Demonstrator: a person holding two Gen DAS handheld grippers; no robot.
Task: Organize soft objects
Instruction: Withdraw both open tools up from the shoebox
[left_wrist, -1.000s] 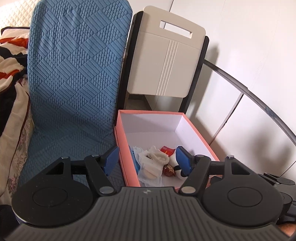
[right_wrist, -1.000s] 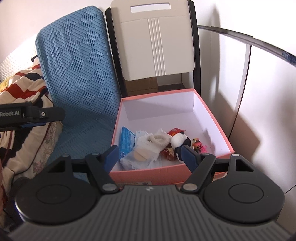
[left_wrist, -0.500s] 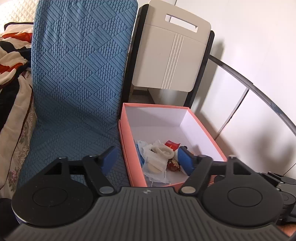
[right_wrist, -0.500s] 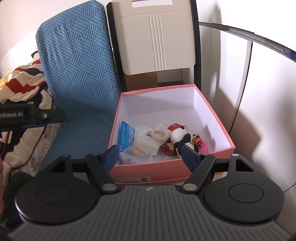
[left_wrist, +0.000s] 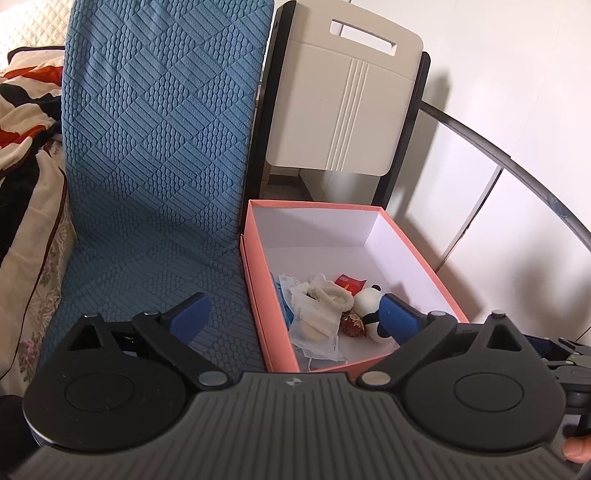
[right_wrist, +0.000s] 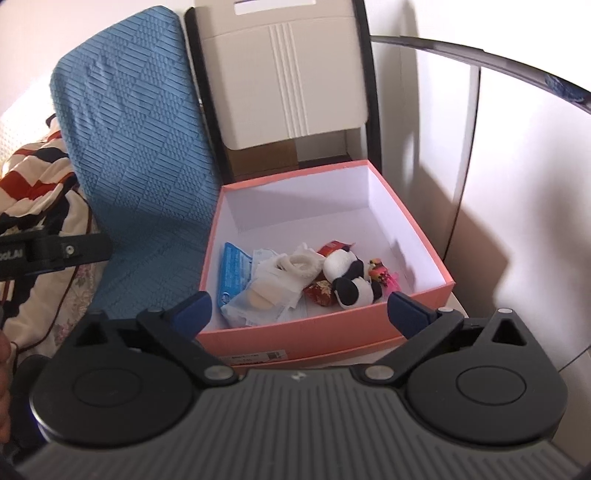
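Two grippers, both hovering short of the pink box (right_wrist: 325, 332), neither holding anything. Left gripper (left_wrist: 295, 317): jaws spread wide, having just been opening, nothing between the pads; the right-hand blue pad overlaps the plush panda (left_wrist: 369, 302) in the left wrist view only, with contact not confirmed. Right gripper (right_wrist: 299, 306): jaws likewise wide apart after just opening, empty, poised outside the near wall of the box. Soft items heaped on the near half of the box floor: panda, white fabric ring (right_wrist: 301, 264), clear packets (right_wrist: 262, 291), blue packet (right_wrist: 234, 273), small red embroidered pouch (right_wrist: 323, 293), pink-and-yellow trinket (right_wrist: 380, 275); far half of the floor bare. Box set just beside the blue textured cushion (right_wrist: 140, 155), in front of a folded cream chair (right_wrist: 291, 81). Likely faults from here: pads catching the near rim on descent, shoving or tipping the light box; jaws closing across overlapping items, lifting several at once; slippery packet film sliding from the pads; both grippers converging on the same small heap and colliding.
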